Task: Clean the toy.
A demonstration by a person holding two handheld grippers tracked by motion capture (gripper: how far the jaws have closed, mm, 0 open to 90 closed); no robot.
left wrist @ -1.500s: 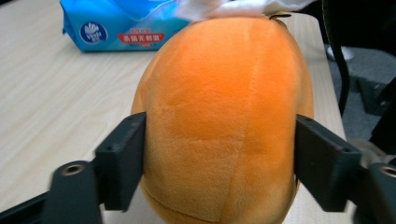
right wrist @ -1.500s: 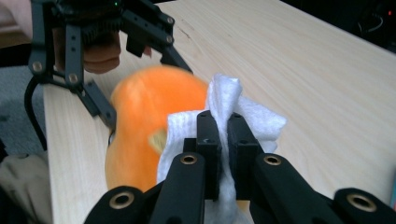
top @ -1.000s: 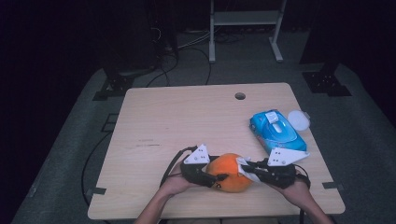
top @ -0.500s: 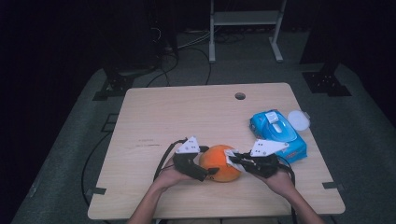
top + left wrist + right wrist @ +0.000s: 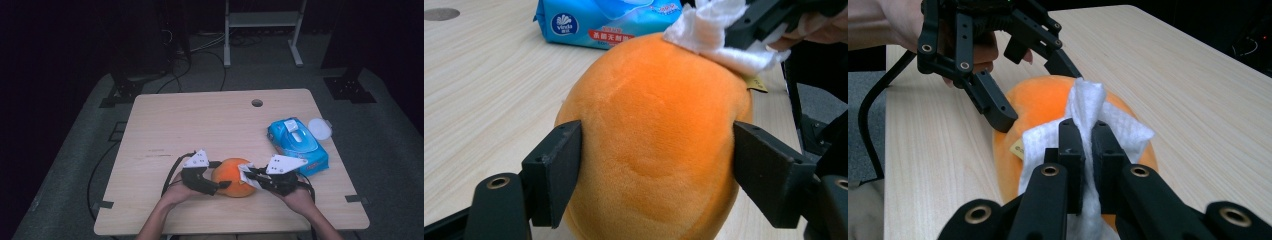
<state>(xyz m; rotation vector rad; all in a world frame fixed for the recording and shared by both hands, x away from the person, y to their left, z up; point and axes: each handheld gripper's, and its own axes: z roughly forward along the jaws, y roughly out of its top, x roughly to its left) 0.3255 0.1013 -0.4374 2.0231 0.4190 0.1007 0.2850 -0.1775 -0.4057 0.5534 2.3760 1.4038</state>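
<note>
An orange plush toy [image 5: 234,176] lies near the table's front edge between both grippers. My left gripper [image 5: 223,175] straddles it from the left. Its jaws have just been closing, and in the left gripper view both pads press into the toy's sides [image 5: 659,140]. My right gripper [image 5: 1087,145] is shut on a white wipe [image 5: 1088,110], which it holds against the toy's [image 5: 1038,105] top right end. In the high view the wipe [image 5: 246,174] sits at the right gripper's [image 5: 248,176] tip. The left gripper [image 5: 1035,95] also appears in the right gripper view beyond the toy.
A blue pack of wipes [image 5: 297,145] lies at the right of the wooden table [image 5: 200,125], just behind my right hand, with a white round lid [image 5: 320,128] beside it. A small hole [image 5: 257,103] is near the far edge. A dark floor with cables surrounds the table.
Both grippers and the toy have shifted a little left and away from the front edge. The right gripper has come in closer over the toy with the wipe.
</note>
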